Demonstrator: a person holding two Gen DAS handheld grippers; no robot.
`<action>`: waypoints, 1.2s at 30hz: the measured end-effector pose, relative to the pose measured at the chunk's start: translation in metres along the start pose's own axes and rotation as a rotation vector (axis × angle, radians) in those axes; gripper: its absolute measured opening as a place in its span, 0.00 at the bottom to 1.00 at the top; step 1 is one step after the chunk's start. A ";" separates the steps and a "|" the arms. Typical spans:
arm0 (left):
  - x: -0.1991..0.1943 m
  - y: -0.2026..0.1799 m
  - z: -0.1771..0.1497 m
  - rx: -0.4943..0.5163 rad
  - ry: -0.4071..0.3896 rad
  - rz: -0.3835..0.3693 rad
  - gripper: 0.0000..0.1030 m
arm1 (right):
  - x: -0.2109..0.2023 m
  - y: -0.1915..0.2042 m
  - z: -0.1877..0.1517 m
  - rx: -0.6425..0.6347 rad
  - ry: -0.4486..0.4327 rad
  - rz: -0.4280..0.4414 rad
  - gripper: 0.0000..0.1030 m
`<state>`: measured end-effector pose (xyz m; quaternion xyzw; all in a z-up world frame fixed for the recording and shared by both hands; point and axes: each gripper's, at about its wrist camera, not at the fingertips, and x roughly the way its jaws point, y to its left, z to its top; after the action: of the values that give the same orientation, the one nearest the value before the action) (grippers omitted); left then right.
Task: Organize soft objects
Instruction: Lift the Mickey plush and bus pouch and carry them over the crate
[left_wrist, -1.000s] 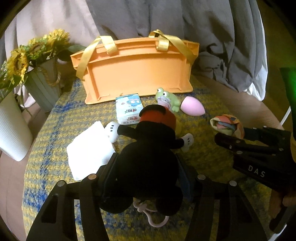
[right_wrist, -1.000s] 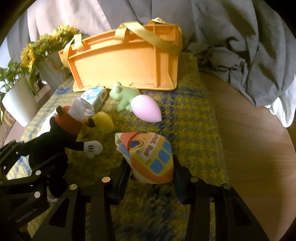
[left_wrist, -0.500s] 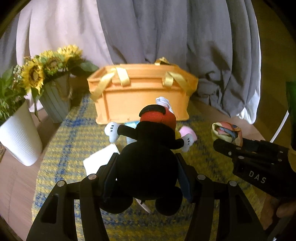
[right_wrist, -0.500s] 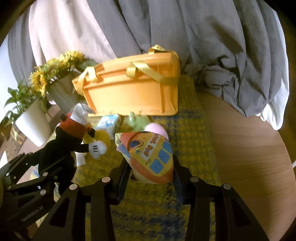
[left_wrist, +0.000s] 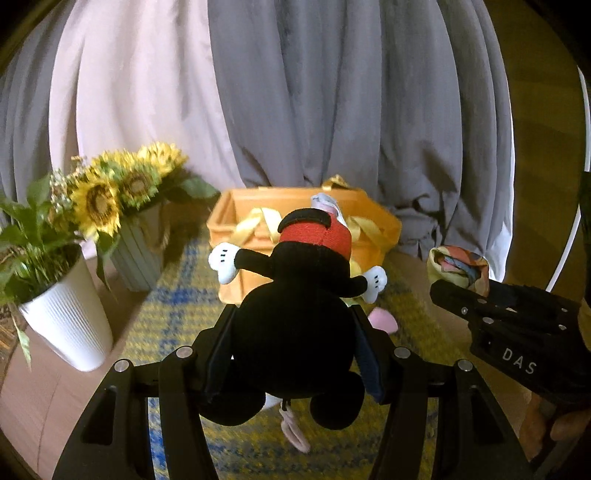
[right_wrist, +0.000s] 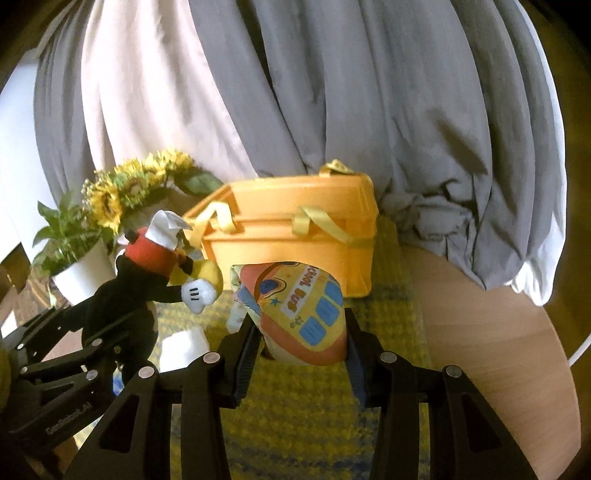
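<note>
Change: both toys, on the bench a second ago, now hang lifted before the orange handled storage bin (right_wrist: 295, 236).
Left tool (left_wrist: 291, 347): clamps the black plush mouse toy (left_wrist: 295, 314).
Right tool (right_wrist: 301, 343): squeezes the school-bus printed cloth pouch (right_wrist: 299, 310).
Meaning: drop into bin likely next.

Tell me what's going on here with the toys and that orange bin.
A person is tidying soft toys with two handheld grippers. The left gripper is shut on a black mouse plush, the right gripper on a school-bus soft toy. Both hang above the yellow mat, in front of the orange storage bin.
</note>
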<state>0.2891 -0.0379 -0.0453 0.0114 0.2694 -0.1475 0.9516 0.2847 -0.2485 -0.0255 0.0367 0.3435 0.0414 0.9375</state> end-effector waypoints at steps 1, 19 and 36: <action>-0.002 0.002 0.002 0.002 -0.007 0.000 0.56 | -0.002 0.002 0.002 0.001 -0.010 0.000 0.42; -0.005 0.025 0.048 0.026 -0.132 -0.024 0.57 | -0.004 0.028 0.046 0.001 -0.132 0.004 0.42; 0.024 0.029 0.092 0.061 -0.202 -0.052 0.57 | 0.016 0.024 0.091 -0.021 -0.196 0.001 0.42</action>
<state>0.3634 -0.0261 0.0192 0.0181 0.1677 -0.1808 0.9690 0.3547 -0.2270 0.0363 0.0307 0.2496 0.0417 0.9670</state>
